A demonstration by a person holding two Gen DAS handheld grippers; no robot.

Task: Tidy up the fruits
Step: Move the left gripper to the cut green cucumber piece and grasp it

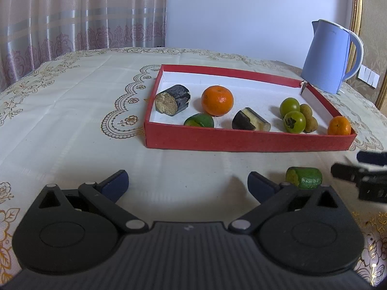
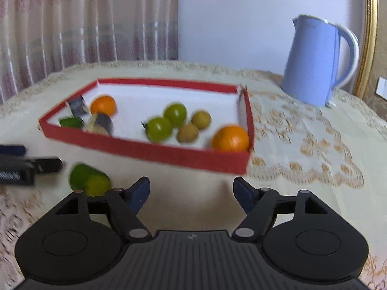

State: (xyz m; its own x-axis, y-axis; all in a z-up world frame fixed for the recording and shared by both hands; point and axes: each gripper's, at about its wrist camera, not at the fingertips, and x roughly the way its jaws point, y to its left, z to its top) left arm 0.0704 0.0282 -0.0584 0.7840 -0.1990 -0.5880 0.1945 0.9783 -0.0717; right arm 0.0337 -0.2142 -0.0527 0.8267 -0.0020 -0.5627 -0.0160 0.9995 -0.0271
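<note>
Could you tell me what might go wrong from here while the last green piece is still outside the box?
1. The green cut piece lies on its side on the tablecloth, so a nudge from either open gripper might roll it away.
2. The small orange sits against the red box corner, crowding that end.

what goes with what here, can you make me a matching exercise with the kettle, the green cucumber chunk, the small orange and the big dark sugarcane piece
Things:
1. kettle
2. green cucumber chunk
3. small orange
4. big dark sugarcane piece

Places:
A. near right corner of the red box
B. on the tablecloth, outside the box
C. left end of the box
D. behind the box, at the right

Pairs: 1-D, 2-B, 3-A, 4-C
</note>
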